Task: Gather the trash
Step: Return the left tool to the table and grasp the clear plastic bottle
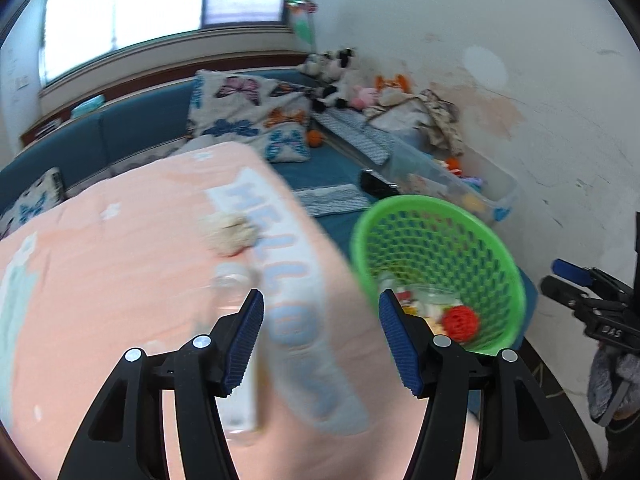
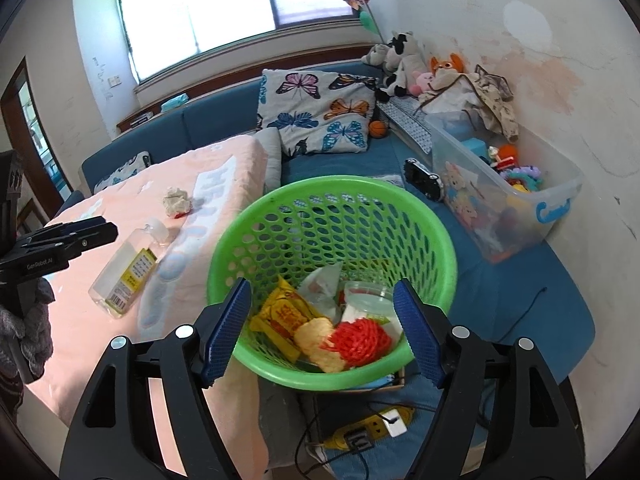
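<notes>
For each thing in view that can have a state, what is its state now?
Left gripper: jaws open, nothing between them.
Right gripper: jaws open, empty.
Green basket: upright, partly filled with trash.
Clear bottle: lying on its side, cap on.
Crumpled paper: loose on the pink blanket.

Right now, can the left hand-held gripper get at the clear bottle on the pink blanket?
Probably yes. The left hand-held gripper is open and empty, and the clear bottle lies uncovered on the pink blanket just ahead of it, with only the crumpled paper farther away.

Clear bottle (image 2: 127, 270) and crumpled wad (image 2: 176, 201) lie beside green basket (image 2: 256, 216).
</notes>
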